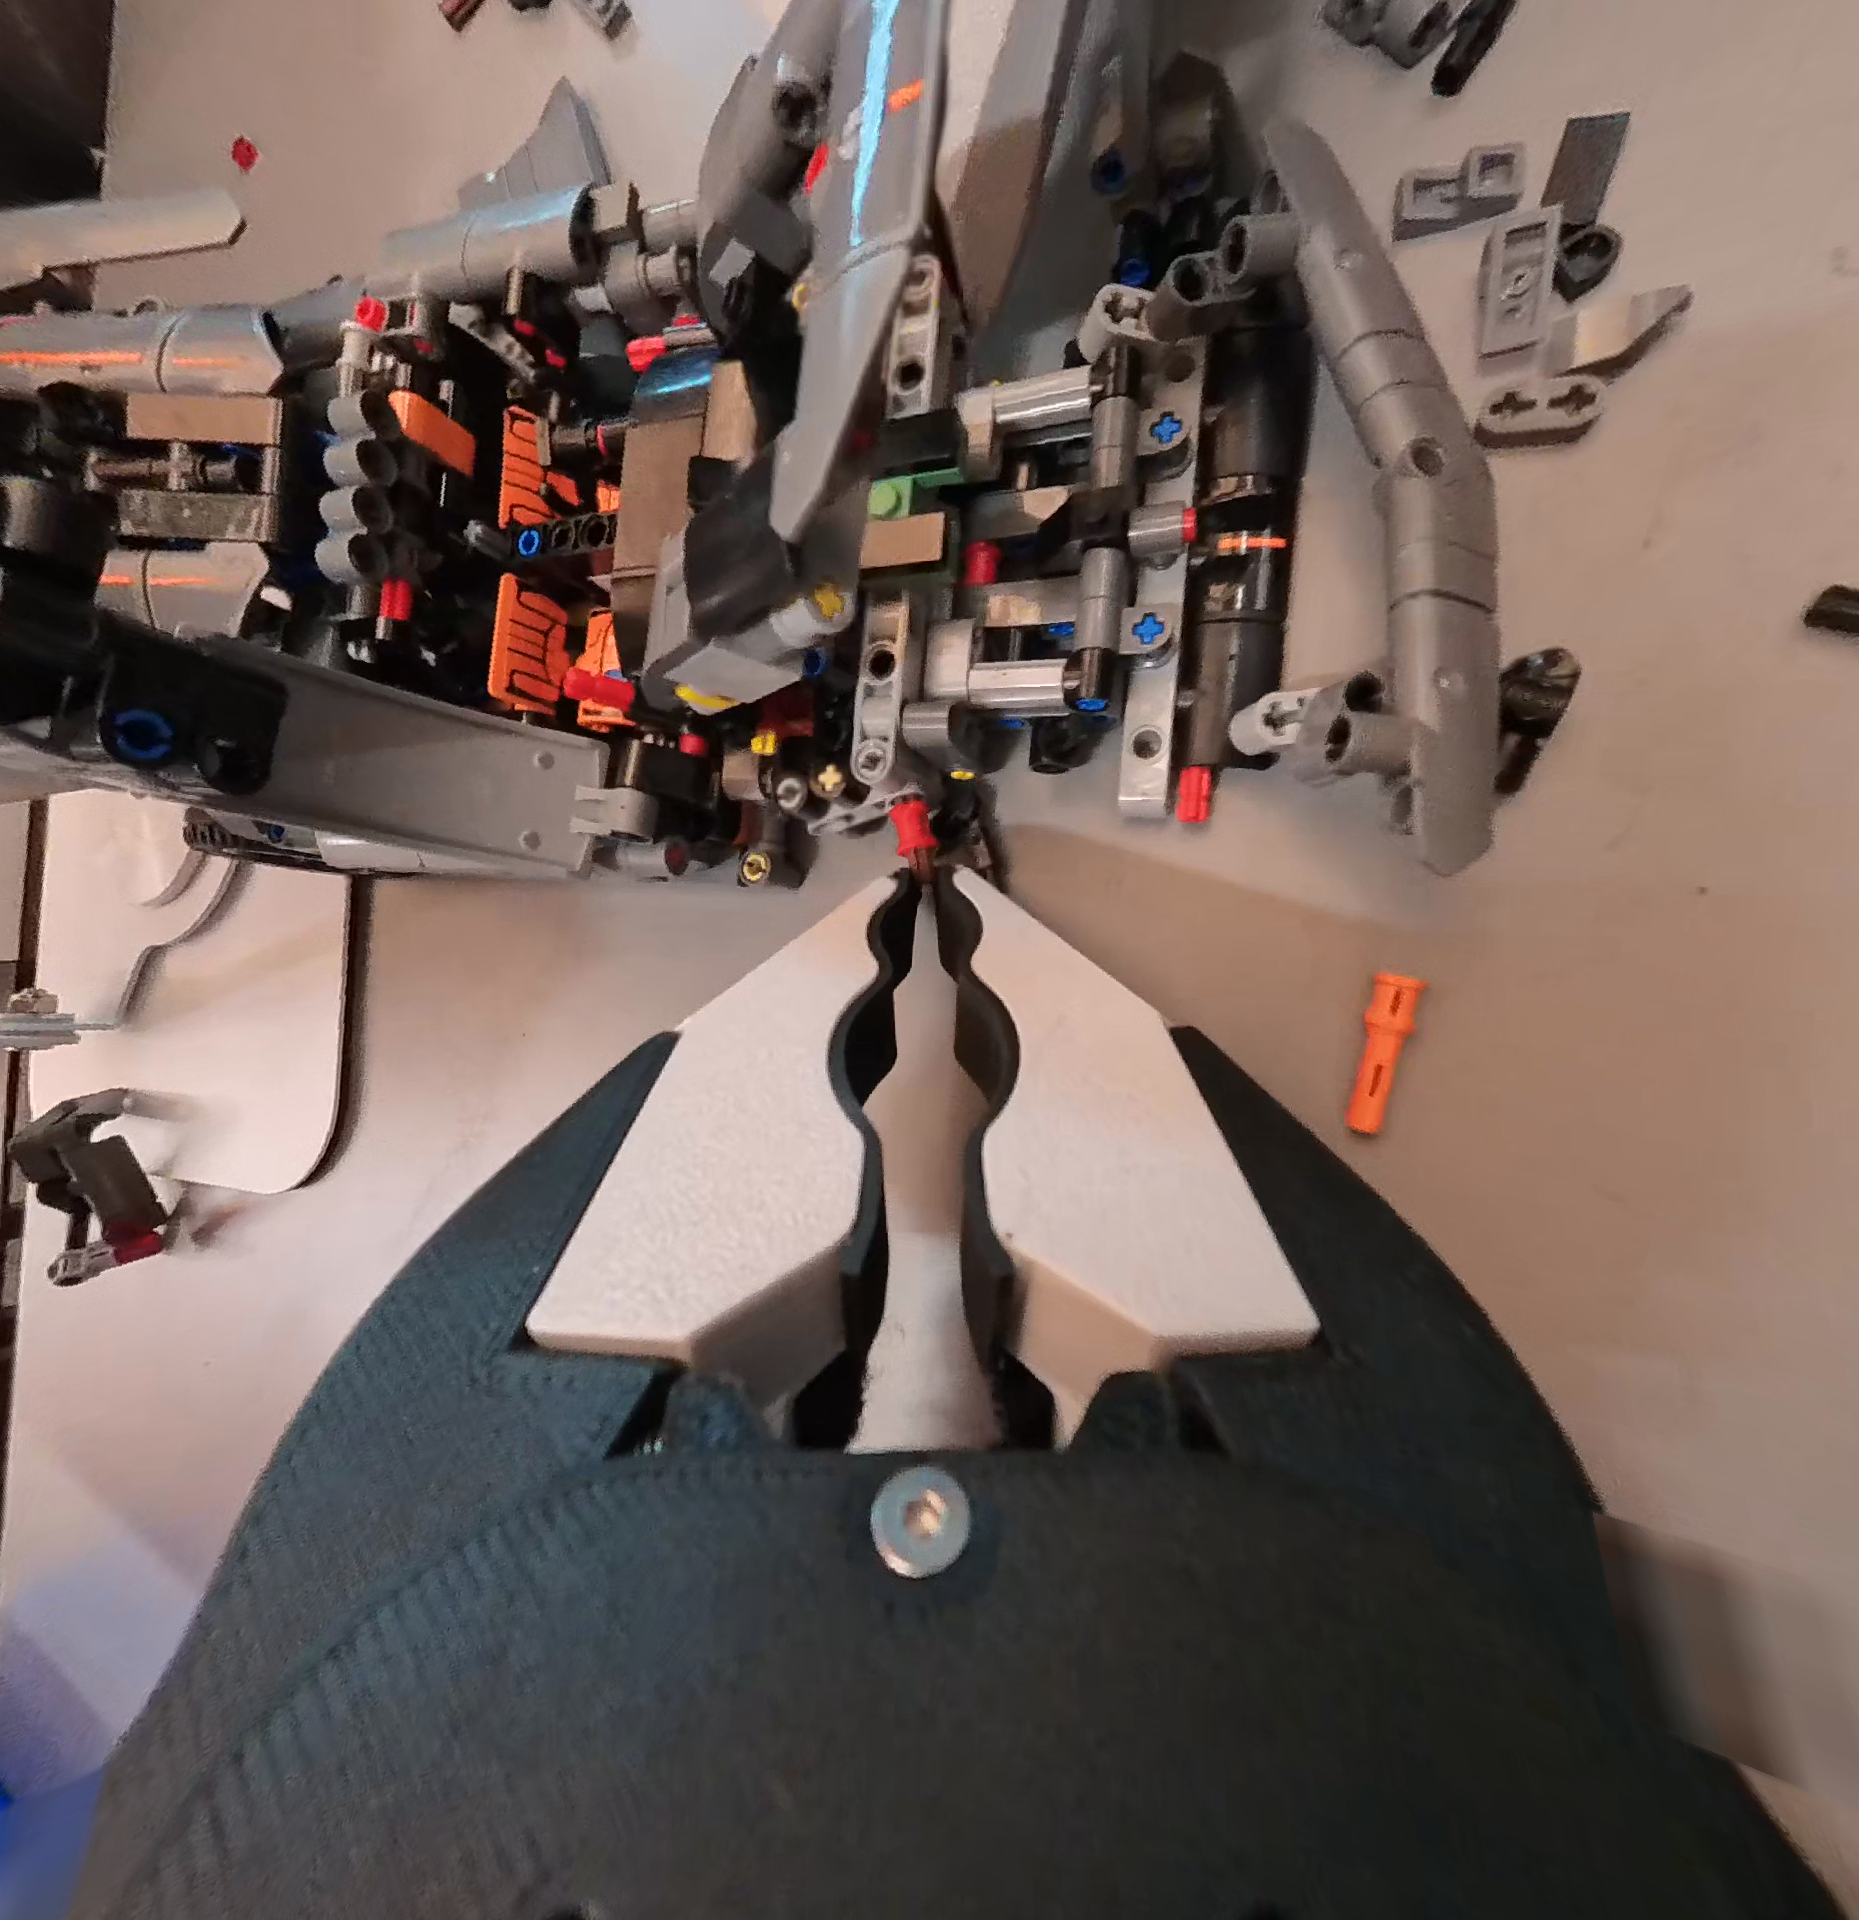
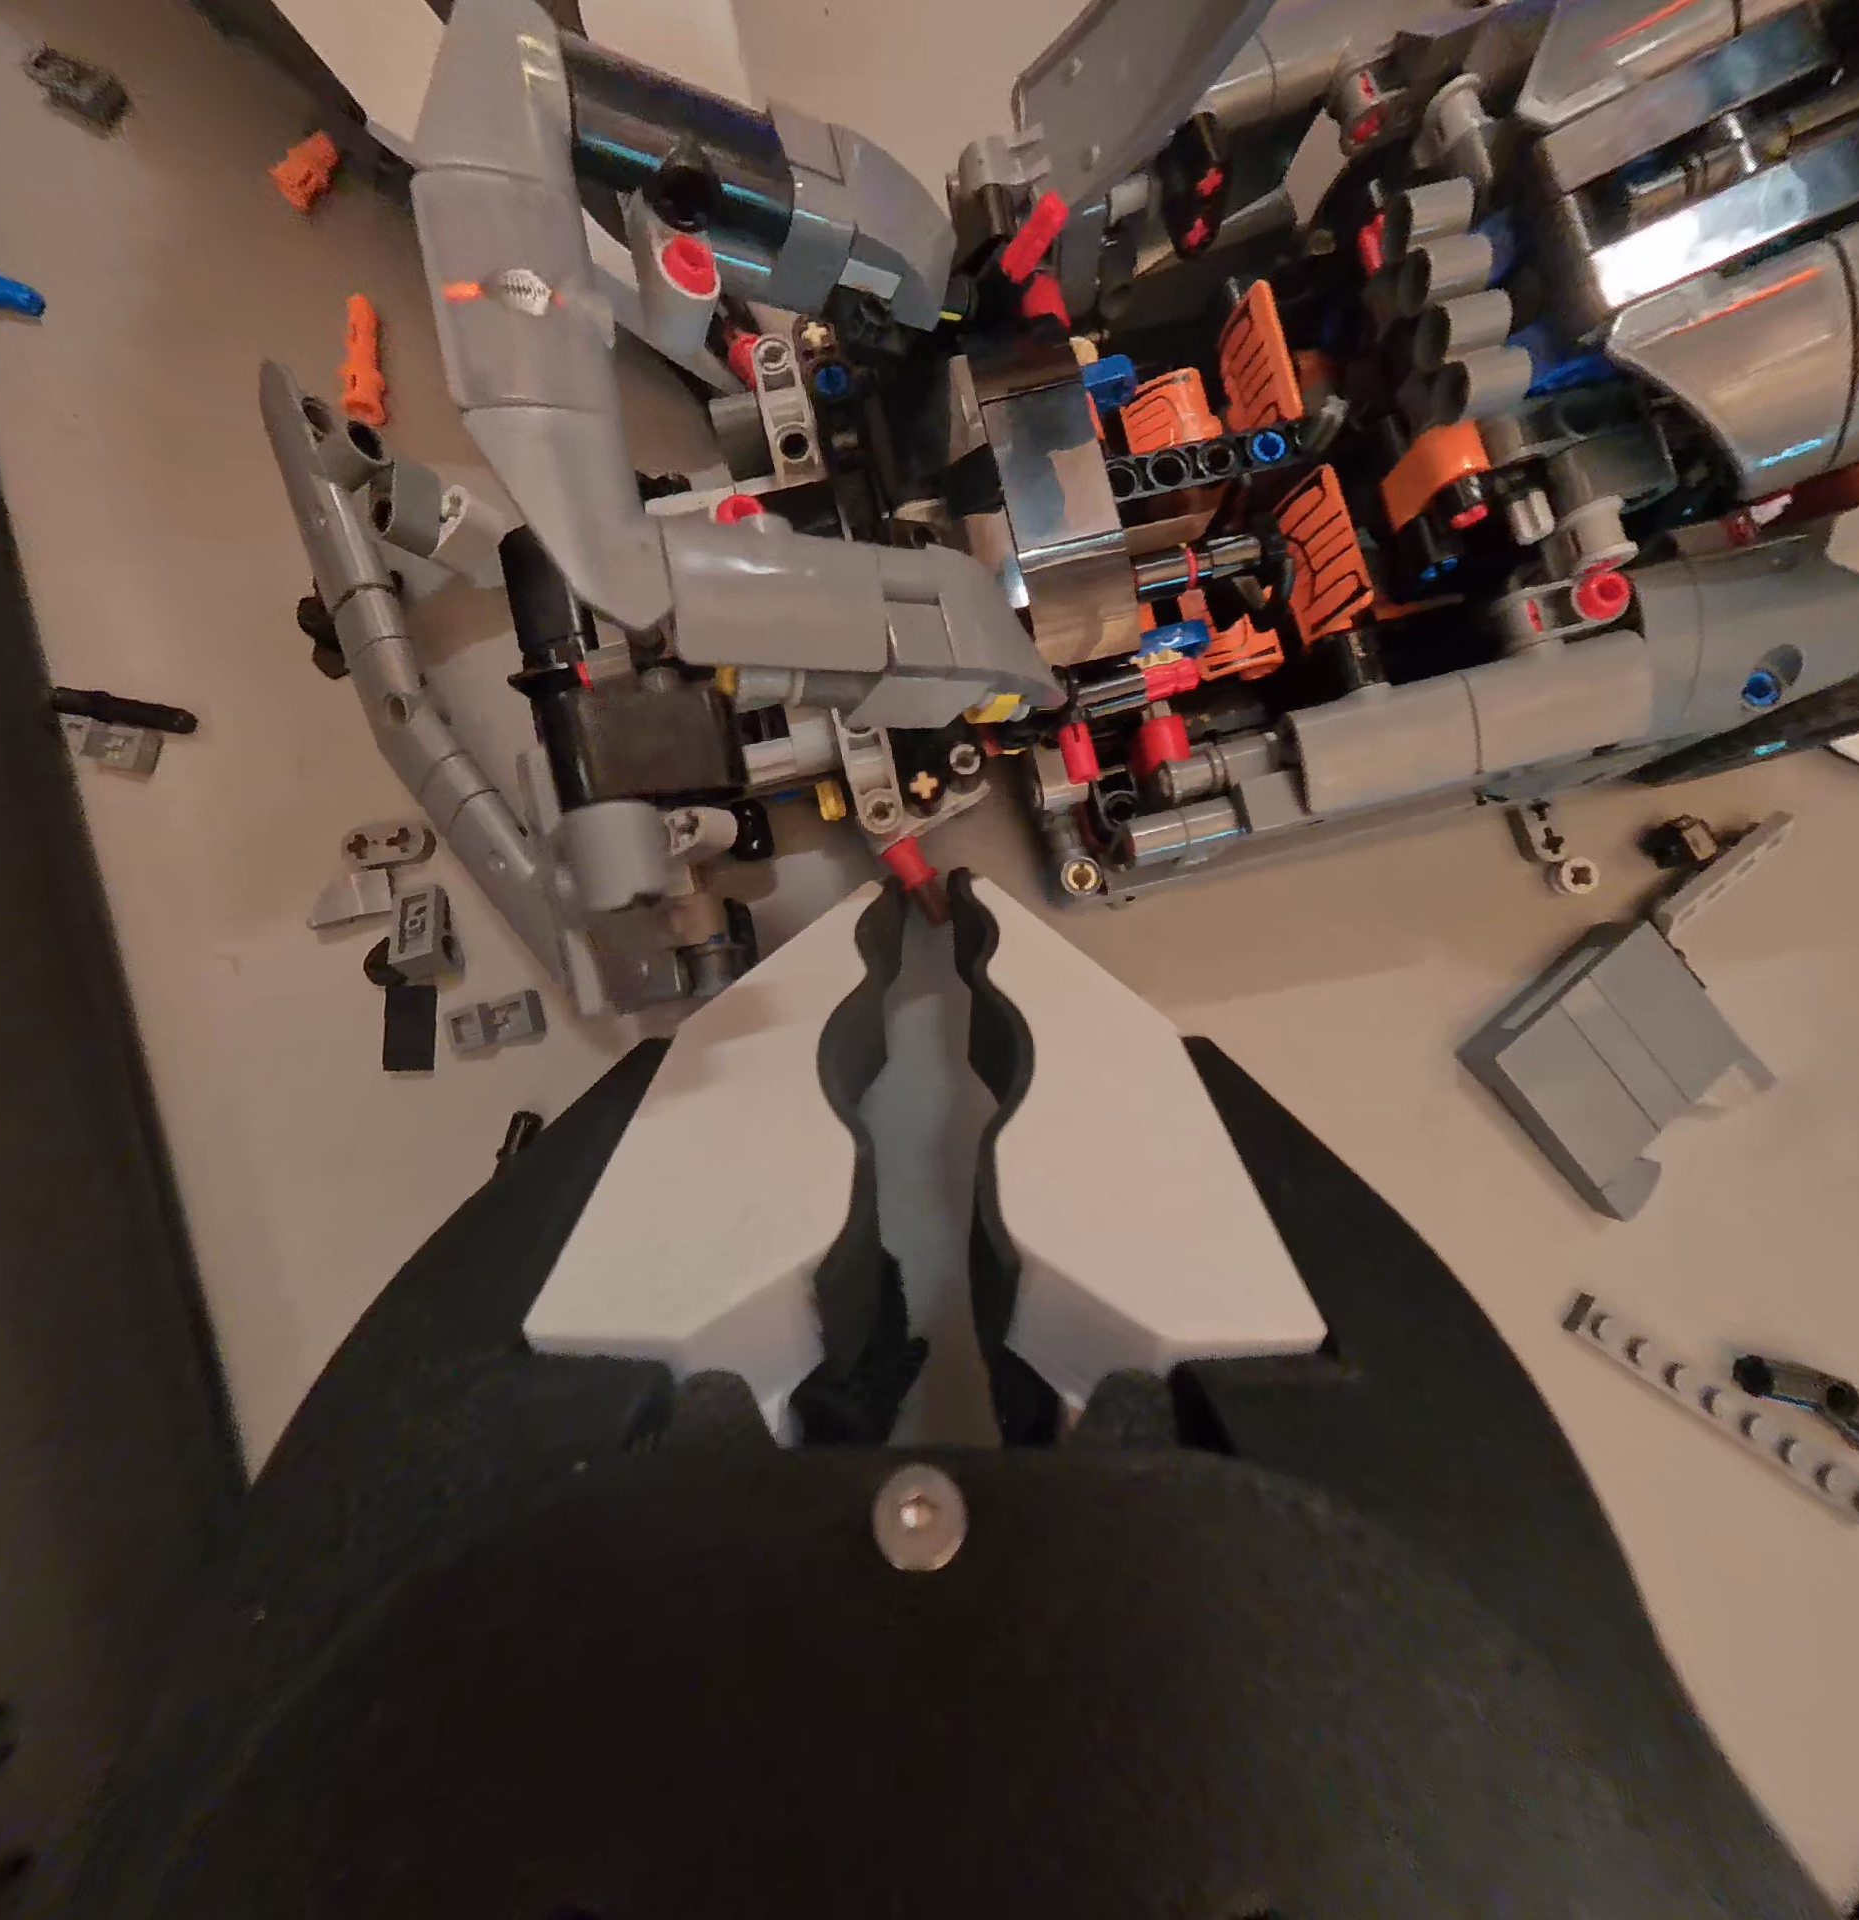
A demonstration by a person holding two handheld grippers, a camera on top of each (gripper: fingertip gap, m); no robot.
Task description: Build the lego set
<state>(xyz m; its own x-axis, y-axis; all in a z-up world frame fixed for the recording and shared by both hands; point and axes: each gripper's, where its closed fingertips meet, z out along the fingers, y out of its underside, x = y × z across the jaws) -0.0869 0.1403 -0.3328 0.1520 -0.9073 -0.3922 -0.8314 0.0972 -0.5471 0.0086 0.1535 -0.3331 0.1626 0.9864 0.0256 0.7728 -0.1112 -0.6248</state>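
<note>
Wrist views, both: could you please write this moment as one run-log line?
left tongs: shut on red pin at model edge | right tongs: shut on red pin | orange pin: lying loose

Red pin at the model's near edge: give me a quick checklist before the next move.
1. Left hand-held gripper closed on the red pin: ok.
2. Right hand-held gripper on the same pin: ok, tips at its dark end.
3. Pin fully seated in the grey model: cannot tell.
4. Loose orange pin away from both tools: ok.
5. Loose grey panel out of the way: ok.
</note>
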